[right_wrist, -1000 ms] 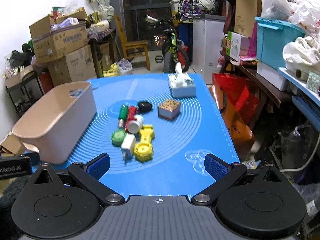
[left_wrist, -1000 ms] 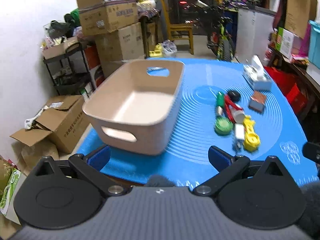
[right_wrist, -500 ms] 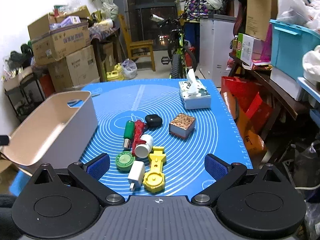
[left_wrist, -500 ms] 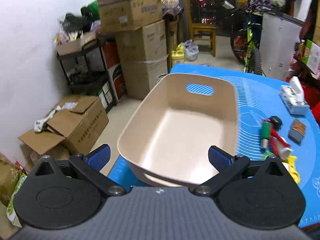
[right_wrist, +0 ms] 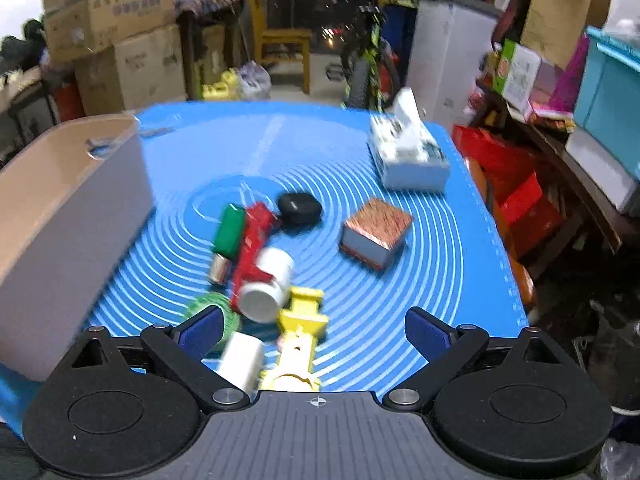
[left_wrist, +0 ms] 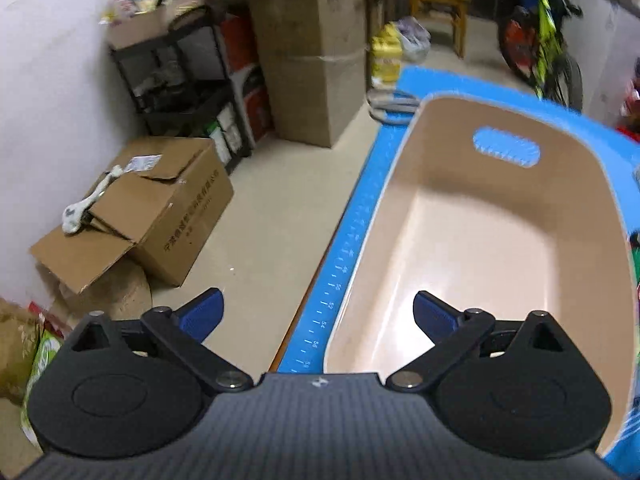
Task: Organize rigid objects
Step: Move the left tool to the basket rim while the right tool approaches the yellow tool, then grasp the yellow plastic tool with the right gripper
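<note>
Right wrist view: one basket [right_wrist: 68, 216], eight small objects, both grippers' fingers [right_wrist: 202, 330] released, empty.

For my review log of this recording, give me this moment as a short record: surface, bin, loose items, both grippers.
surface: blue mat
bin: beige bin, empty, at the mat's left edge
loose items: clustered pile beside the bin, including white bottle and yellow tool; patterned box apart
left gripper: open, over the bin's left rim
right gripper: open, over the pile, gripping nothing
</note>
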Demonstrator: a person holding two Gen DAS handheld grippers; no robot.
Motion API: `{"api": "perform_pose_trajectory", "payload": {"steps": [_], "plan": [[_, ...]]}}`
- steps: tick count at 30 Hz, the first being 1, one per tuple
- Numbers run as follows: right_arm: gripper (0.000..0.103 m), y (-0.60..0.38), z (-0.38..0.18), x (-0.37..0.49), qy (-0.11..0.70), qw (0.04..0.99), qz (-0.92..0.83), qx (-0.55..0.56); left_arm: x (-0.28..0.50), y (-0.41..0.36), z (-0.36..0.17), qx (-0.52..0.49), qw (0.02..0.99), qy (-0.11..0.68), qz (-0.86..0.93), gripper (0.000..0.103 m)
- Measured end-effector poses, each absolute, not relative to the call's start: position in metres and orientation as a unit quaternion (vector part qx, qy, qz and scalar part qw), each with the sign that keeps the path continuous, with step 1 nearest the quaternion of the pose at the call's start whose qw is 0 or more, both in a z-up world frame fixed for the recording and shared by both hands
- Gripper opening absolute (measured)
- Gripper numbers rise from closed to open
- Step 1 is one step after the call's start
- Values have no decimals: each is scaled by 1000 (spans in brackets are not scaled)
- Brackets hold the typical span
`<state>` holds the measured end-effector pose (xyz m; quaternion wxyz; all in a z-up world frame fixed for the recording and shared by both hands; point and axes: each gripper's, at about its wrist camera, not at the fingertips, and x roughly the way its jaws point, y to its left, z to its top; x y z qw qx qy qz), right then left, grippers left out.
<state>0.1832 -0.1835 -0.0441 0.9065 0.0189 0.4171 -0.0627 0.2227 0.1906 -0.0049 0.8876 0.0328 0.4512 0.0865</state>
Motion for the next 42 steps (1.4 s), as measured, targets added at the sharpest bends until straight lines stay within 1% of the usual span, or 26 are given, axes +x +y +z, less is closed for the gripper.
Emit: {"api": "perform_pose_trajectory", "payload": {"steps": [1,2,4,6,8,13,15,17,21,23,26,27,35,36,37,39,42], "plan": [[96,-187,-51,185,425,902,-67,24,226,190,-9,42,886,455,81,90],[95,-189,-58,188,435,897,-71,30,227,189,-14,48,883,461,75,86],[93,-193,-66,192,448,890,-75,40,230,193,-21,47,878,472,70,85],[93,-192,-70,197,450,889,-75,38,232,198,-28,40,872,484,63,77],[93,-187,-74,201,449,890,-78,21,236,203,-33,32,863,500,57,64],[92,-187,-76,210,442,892,-85,22,239,207,-35,7,855,517,39,46],[90,-190,-78,213,450,888,-91,27,238,204,-35,8,853,521,32,42],[88,-194,-82,216,462,881,-91,40,240,204,-34,-2,851,525,21,26],[83,-192,-89,219,477,874,-83,39,241,201,-32,0,852,524,15,20],[82,-191,-91,219,477,874,-82,40,241,199,-31,1,852,523,11,12],[79,-196,-94,224,487,867,-79,62,242,197,-31,5,853,522,12,13],[75,-197,-97,226,495,863,-76,70,243,198,-31,5,853,522,12,13],[64,-192,-100,228,489,868,-67,53,245,198,-32,12,854,519,14,13],[60,-191,-99,227,488,869,-64,49,245,197,-32,12,854,519,14,13],[49,-189,-98,225,487,870,-61,48,245,197,-32,13,855,519,14,13],[37,-186,-96,225,490,869,-60,41,246,198,-32,11,854,519,14,13],[36,-187,-95,222,490,869,-60,45,245,197,-33,10,855,519,13,13]]}}
